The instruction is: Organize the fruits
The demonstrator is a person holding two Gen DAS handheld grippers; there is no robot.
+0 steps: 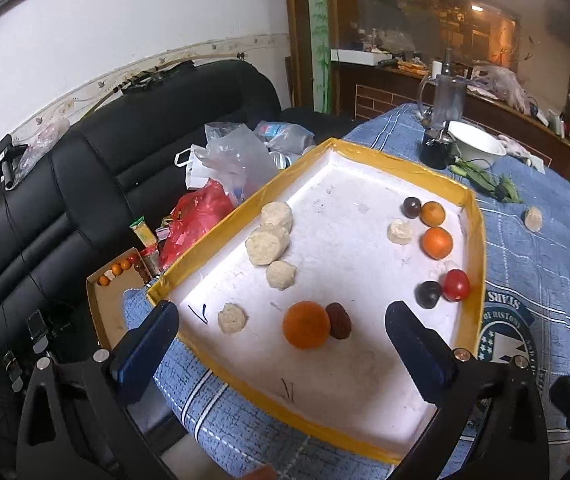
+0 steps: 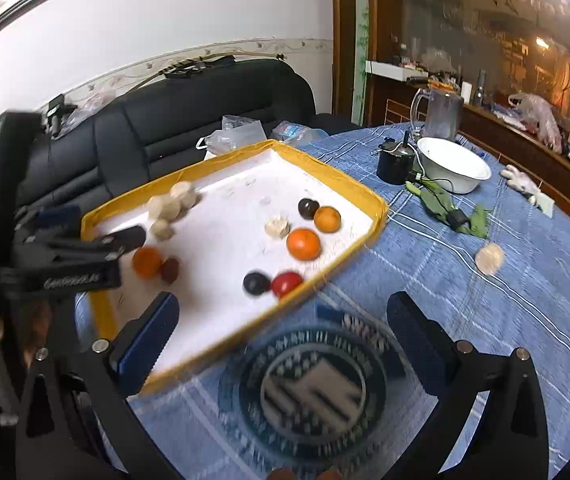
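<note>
Now both claws stand wide apart with nothing between their pads; the left gripper (image 1: 285, 344) hangs over the near edge of the shallow white tray with the yellow taped rim (image 1: 473, 240), the right gripper (image 2: 281, 336) over the blue checked tablecloth (image 2: 505, 300) just off the tray's near right edge, above a round printed emblem (image 2: 313, 392); inside the tray, a big orange mandarin (image 1: 306, 325) sits by the near edge touching a dark red-brown date-like fruit (image 1: 338, 321), with a small pale lumpy ball (image 1: 232, 318) beside them toward the left edge; three more pale lumpy balls (image 1: 267, 244) cluster along the left edge; along the right edge, a red tomato (image 1: 456, 285) touches a dark purple plum (image 1: 428, 294), then an orange tangerine (image 1: 437, 243), a smaller orange fruit (image 1: 432, 213) and a second dark plum (image 1: 411, 207) near the far right corner, a pale ball (image 1: 400, 231) just inside them; one pale ball (image 2: 489, 259) lies alone on the cloth, well apart from the tray; a white bowl (image 2: 453, 168) stands at the table's far edge.
</note>
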